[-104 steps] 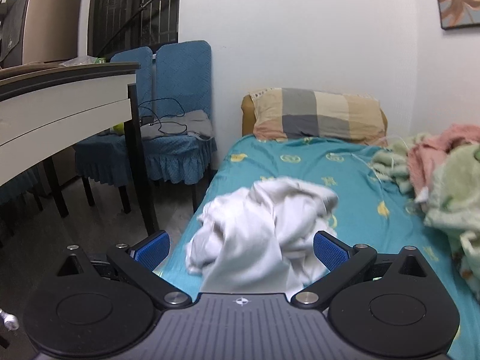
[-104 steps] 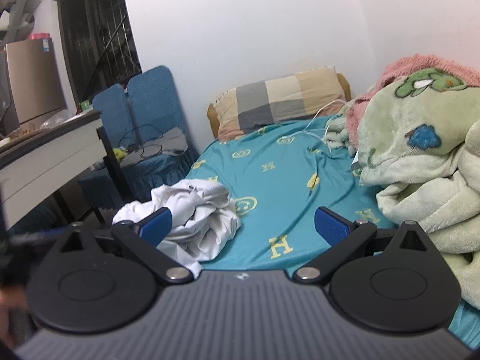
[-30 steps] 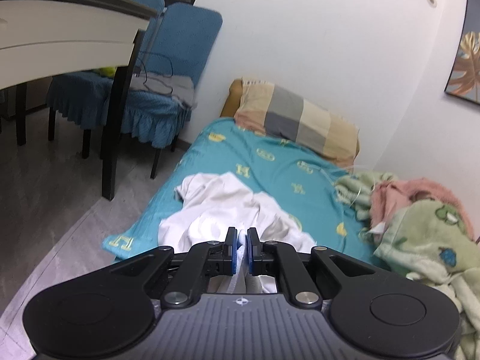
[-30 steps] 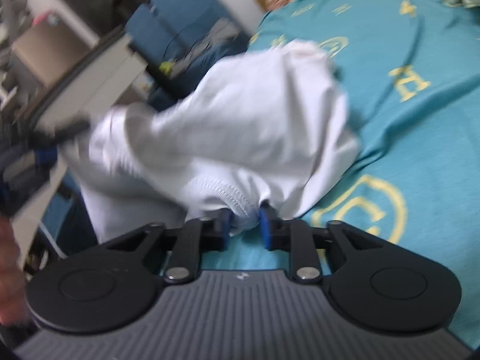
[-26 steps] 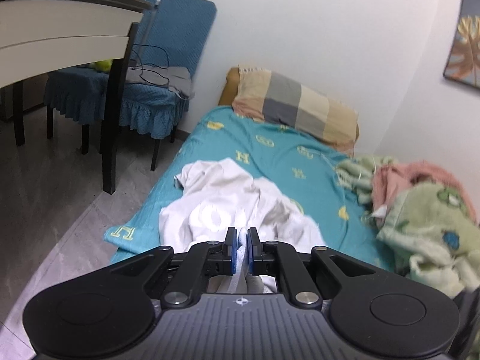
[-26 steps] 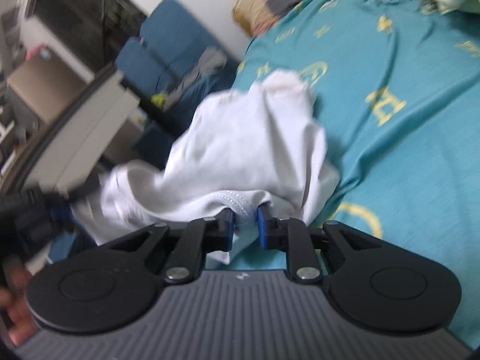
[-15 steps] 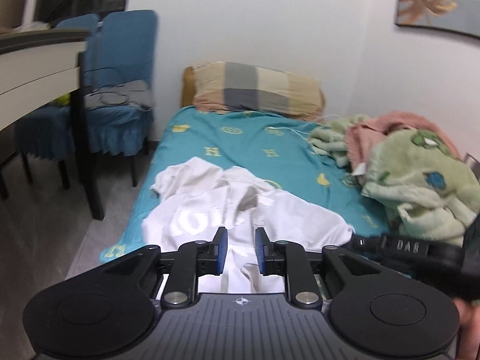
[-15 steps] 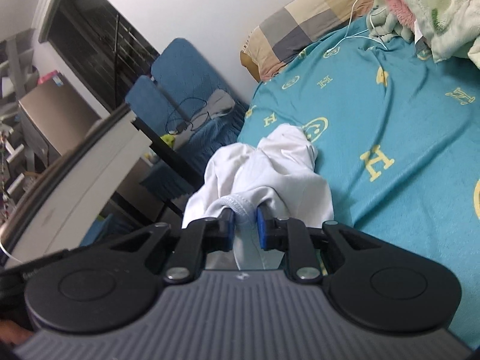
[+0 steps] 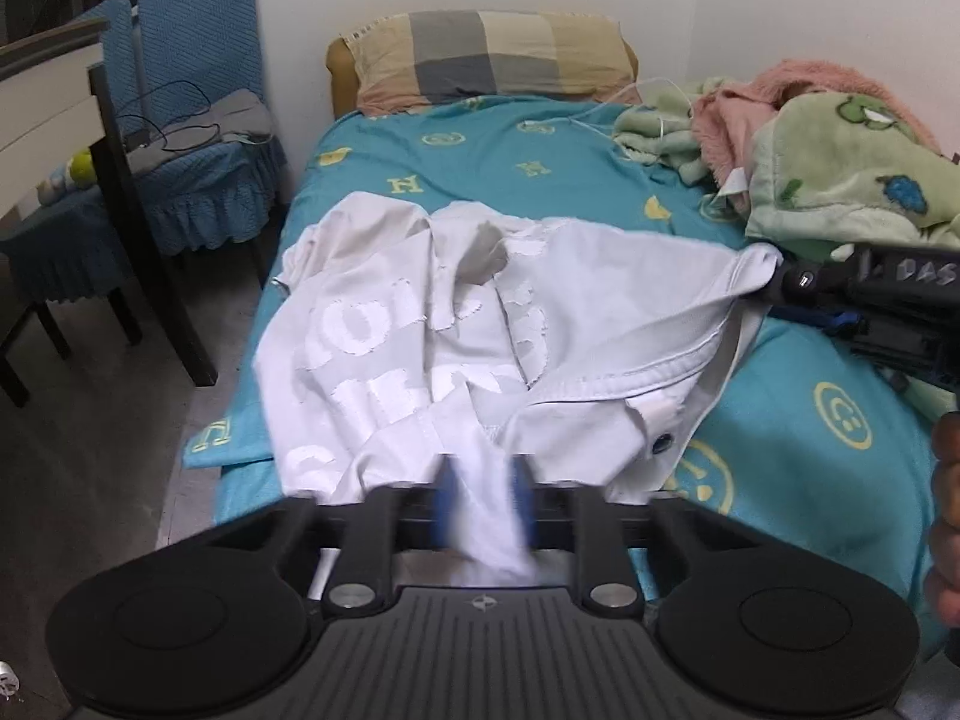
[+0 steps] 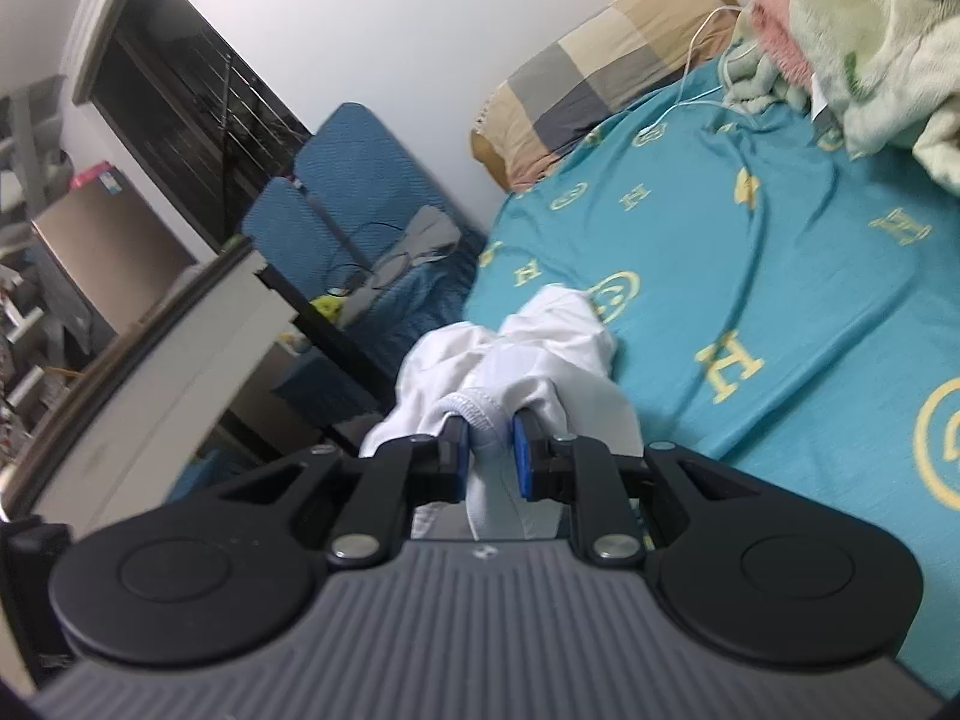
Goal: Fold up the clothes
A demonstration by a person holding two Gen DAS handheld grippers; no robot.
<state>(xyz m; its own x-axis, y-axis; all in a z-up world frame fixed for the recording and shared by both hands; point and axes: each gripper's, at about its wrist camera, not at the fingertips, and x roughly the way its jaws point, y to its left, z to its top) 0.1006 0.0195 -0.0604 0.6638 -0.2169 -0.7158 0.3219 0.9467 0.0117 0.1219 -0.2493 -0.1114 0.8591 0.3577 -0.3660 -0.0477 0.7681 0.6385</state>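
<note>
A: White cotton, thin and limp; the white garment [image 9: 456, 324] lies half spread on the teal bed sheet [image 9: 798, 396], near the foot edge, printed lettering up; looks light, will sag and bunch anywhere it isn't held, nothing fragile.

B: Where to take it?

A: Seams and hems, I'd say; the stitched band gives the pads something thicker than bare cloth; two far-apart points so it hangs flat.

B: Left hand-held gripper [image 9: 483, 501]?

A: Blurred, jaws closing on a fold of the near edge; white cloth sits between the blue pads and bulges out below them.

B: Right hand-held gripper [image 10: 491, 450]?

A: Narrow gap, pinching a ribbed hem of the garment [image 10: 528, 360]; from the left view it holds the far right corner, cloth drawn taut toward it.

B: Clutter?

A: Green fleece blanket [image 9: 840, 174] piled at the right of the bed; checked pillow [image 9: 486, 54] at the head; well apart from the garment.
</note>
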